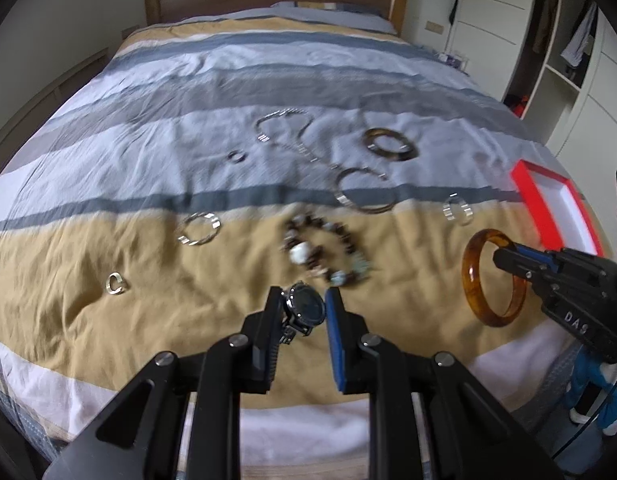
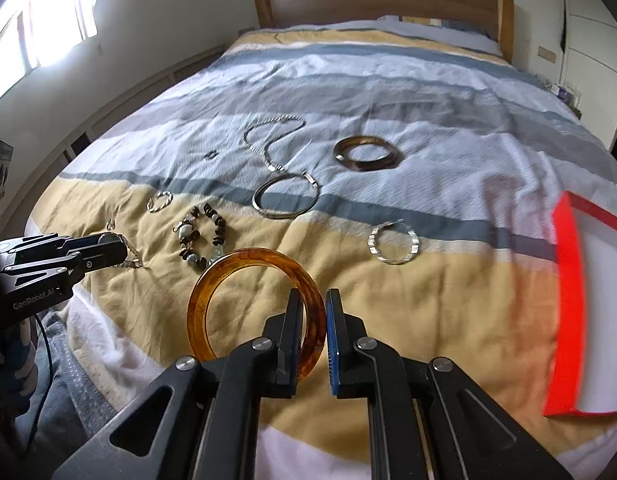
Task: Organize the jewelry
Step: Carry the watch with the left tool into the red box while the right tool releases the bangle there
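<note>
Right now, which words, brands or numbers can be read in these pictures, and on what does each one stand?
"DAS": on the right tongs body, left wrist view.
"GenRobot.AI": on the left tongs body, right wrist view.
Watch dial: too blurred to read.
Red box: no text visible.

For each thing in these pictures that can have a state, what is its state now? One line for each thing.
left gripper: shut on the watch, lifted
right gripper: shut on the amber bangle, lifted
red box: open, on the bed
beaded bracelet: lying on the bed
dark bangle: lying flat on the bed
chain necklace: spread out, not coiled
</note>
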`<state>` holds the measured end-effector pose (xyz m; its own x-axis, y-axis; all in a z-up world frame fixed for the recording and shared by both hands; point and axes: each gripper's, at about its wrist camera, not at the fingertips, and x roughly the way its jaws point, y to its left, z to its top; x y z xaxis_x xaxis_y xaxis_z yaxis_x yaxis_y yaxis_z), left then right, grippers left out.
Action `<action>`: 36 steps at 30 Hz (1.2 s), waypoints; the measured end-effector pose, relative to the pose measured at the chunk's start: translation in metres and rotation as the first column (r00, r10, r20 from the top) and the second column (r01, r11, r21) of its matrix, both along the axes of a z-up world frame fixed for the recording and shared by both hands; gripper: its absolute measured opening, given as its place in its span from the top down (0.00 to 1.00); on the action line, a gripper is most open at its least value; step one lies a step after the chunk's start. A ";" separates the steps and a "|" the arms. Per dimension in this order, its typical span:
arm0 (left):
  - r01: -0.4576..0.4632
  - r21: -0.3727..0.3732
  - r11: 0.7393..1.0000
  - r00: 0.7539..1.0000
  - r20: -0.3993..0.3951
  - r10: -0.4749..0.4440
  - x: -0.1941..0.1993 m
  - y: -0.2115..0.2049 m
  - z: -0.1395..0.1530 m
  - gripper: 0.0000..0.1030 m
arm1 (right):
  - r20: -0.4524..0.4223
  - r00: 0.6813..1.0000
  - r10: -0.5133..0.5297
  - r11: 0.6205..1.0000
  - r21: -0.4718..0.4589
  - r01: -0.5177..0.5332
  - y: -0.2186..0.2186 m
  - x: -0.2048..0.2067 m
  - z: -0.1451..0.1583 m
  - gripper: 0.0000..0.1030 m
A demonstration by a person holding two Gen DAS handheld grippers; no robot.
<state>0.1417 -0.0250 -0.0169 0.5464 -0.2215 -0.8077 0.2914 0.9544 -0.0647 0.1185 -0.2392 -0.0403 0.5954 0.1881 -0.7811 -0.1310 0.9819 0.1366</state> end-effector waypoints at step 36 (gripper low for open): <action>0.454 -0.069 0.888 0.877 -0.143 -0.459 0.004 -0.386 -0.043 0.81 | -0.079 0.938 -0.339 0.929 -0.185 0.320 -0.303 -0.060 -0.040 0.90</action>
